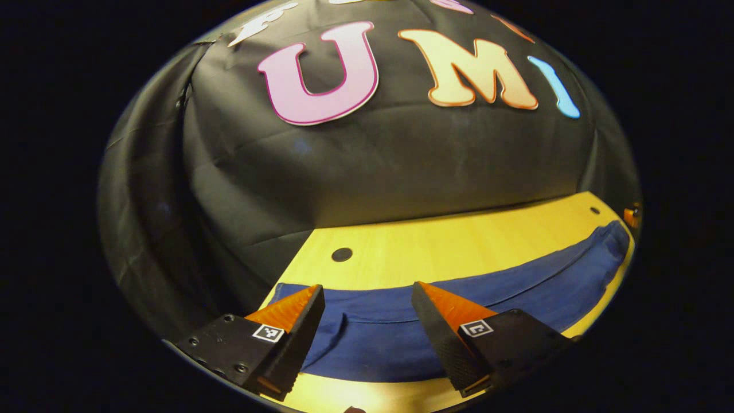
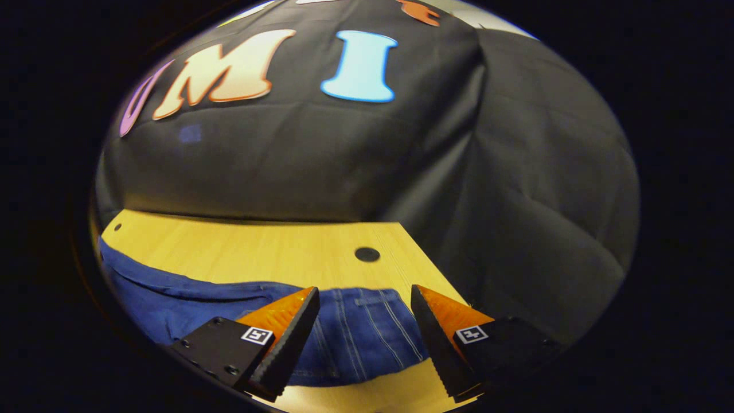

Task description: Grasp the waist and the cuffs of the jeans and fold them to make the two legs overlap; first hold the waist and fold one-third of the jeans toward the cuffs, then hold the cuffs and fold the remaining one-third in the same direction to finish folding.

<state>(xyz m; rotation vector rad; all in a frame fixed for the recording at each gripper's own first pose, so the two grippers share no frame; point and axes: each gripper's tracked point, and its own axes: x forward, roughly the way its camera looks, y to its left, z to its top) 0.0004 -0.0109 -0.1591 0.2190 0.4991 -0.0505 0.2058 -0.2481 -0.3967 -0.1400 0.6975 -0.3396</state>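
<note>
Hovering both wide-open claws, left claw (image 1: 367,315) and right claw (image 2: 364,318), I see the jeans (image 1: 459,298) lying lengthwise across the worktop (image 1: 436,246) just ahead.

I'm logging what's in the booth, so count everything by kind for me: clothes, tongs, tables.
Jeans: 1, blue, lying flat on the table.
Tongs: 2, left and right, both open above the jeans.
Table: 1, light wood with round holes.
Total: 4
</note>
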